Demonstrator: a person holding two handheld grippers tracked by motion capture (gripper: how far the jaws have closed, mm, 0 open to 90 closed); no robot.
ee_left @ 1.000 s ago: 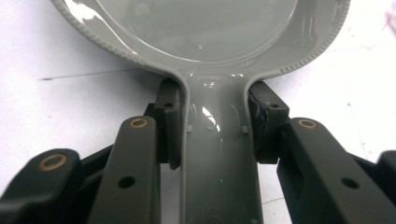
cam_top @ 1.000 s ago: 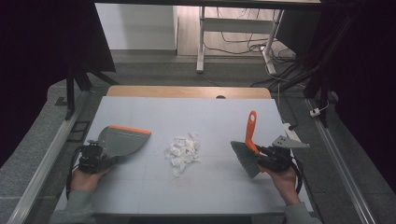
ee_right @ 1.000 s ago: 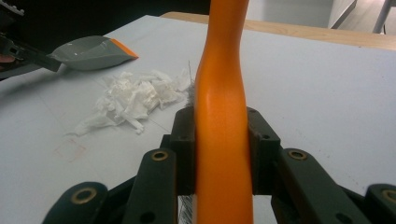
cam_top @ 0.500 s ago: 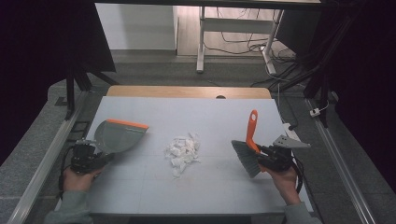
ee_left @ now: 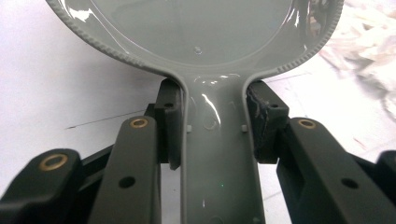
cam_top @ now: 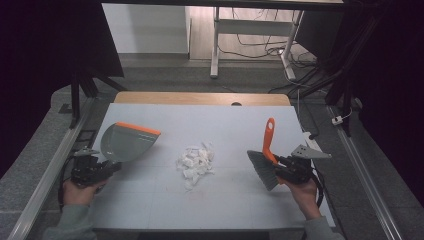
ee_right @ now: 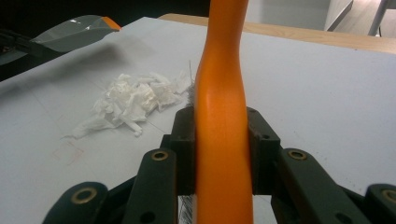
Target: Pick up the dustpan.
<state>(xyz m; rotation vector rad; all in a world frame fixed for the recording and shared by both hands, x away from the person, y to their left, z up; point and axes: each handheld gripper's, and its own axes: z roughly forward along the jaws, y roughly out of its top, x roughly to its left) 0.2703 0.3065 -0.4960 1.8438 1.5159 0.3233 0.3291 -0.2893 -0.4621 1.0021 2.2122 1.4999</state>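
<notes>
A grey dustpan [cam_top: 127, 142] with an orange front lip is lifted at the left of the white table [cam_top: 210, 117]. My left gripper [cam_top: 102, 169] is shut on its handle [ee_left: 217, 154], a pad on each side. At the right, my right gripper [cam_top: 280, 167] is shut on the orange handle [ee_right: 222, 116] of a small brush [cam_top: 265, 160], whose grey bristles point down and left. A pile of torn white paper scraps [cam_top: 196, 160] lies mid-table between the two tools, apart from both. The right gripper view has the scraps [ee_right: 133, 100] ahead on the left and the dustpan [ee_right: 70, 37] beyond them.
A wooden strip [cam_top: 202, 98] runs along the table's far edge. Metal rails [cam_top: 47, 172] flank the table on both sides. Behind it stand a white desk frame [cam_top: 215, 40] and loose cables on the floor.
The left hand has drawn the dustpan slightly to the left and toward the near edge. The brush and right hand have kept still, and the scraps have not moved.
</notes>
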